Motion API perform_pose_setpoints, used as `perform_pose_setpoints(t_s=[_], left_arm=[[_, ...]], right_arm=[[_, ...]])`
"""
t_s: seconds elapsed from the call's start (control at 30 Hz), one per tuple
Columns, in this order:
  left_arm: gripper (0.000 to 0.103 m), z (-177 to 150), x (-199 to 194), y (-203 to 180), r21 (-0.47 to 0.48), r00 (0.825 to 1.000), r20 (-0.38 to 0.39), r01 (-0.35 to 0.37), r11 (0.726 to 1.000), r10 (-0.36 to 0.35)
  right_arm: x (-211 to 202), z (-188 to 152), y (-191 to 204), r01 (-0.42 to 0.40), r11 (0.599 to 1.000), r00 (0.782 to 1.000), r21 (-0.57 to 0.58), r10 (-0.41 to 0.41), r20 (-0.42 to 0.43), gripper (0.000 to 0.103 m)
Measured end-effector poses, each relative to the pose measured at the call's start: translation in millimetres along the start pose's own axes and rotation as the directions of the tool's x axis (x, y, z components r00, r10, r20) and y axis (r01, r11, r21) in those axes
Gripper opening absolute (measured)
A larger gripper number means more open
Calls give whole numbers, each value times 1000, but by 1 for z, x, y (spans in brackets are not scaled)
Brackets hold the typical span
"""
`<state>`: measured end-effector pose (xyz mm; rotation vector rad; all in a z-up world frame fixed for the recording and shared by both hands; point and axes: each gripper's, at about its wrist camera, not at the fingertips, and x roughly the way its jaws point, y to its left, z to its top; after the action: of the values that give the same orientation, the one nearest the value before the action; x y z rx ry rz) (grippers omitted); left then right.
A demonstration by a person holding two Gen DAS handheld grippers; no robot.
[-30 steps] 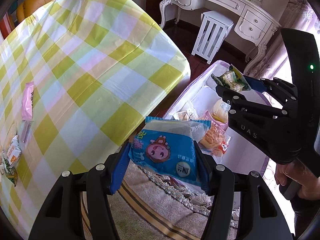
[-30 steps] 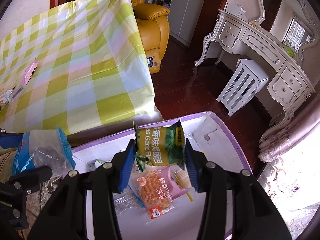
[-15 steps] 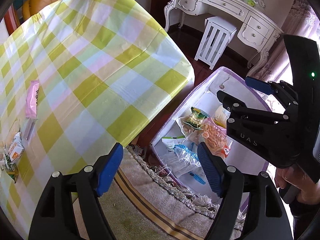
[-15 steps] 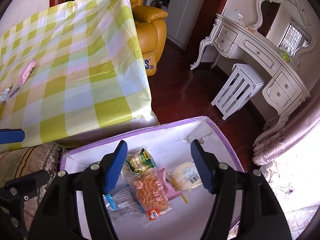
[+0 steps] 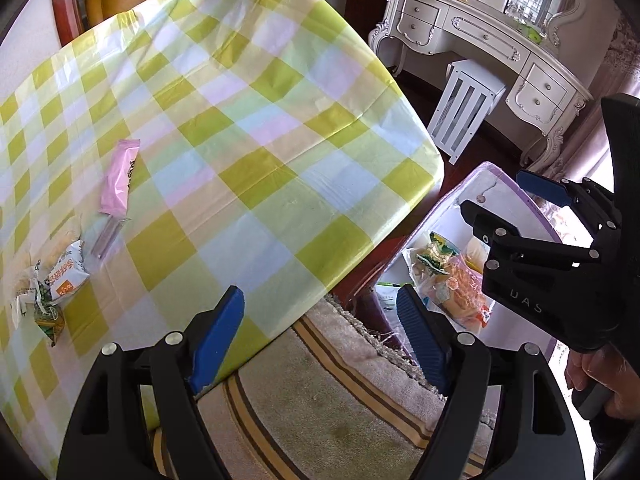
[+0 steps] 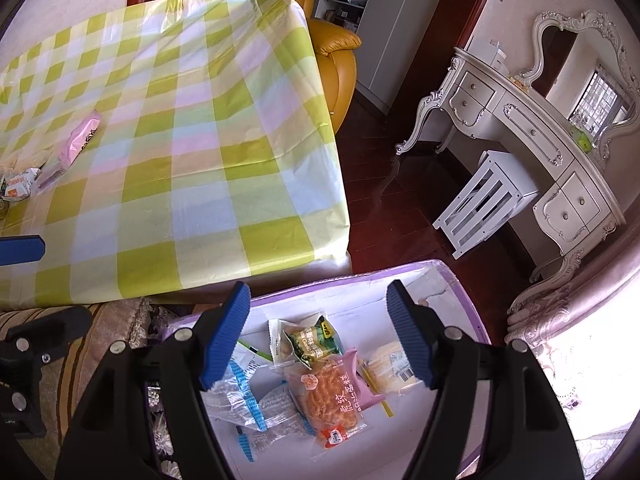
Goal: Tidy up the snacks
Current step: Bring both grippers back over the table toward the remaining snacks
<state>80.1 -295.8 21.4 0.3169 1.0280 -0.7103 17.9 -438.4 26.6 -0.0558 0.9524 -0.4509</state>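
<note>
Both of your grippers are empty, and snacks are split between table and box.

Beside the table, the purple-rimmed box holds the green packet and others; a pink packet lies on the table. Your left gripper and right gripper have just been opening and gape wide.

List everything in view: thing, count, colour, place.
table: one, green-and-white checked cloth, left
pink packet: one, on table
white packet: one, orange label, table's near-left part
green packet: one, beside white packet
box: one, white, purple rim, on floor
snack packets: several, mixed colours, in box
armchair: one, yellow, behind table
dressing table: one, white, right
stool: one, white, before it
rug: one, striped
left tool: open, empty
right tool: open, empty, over box
hand: one, holding right tool
</note>
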Motion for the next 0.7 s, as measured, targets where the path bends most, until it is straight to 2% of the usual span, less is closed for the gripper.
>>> perform_pose_setpoints(t_s=[0.27, 0.7], left_arm=[[77, -5, -10, 45, -86, 996, 31, -83, 993, 86], [82, -16, -28, 114, -221, 982, 58, -162, 962, 179]], right_arm=[[-7, 20, 39, -80, 996, 997, -40, 80, 13, 75], [-16, 50, 101, -140, 982, 989, -129, 145, 32, 76]])
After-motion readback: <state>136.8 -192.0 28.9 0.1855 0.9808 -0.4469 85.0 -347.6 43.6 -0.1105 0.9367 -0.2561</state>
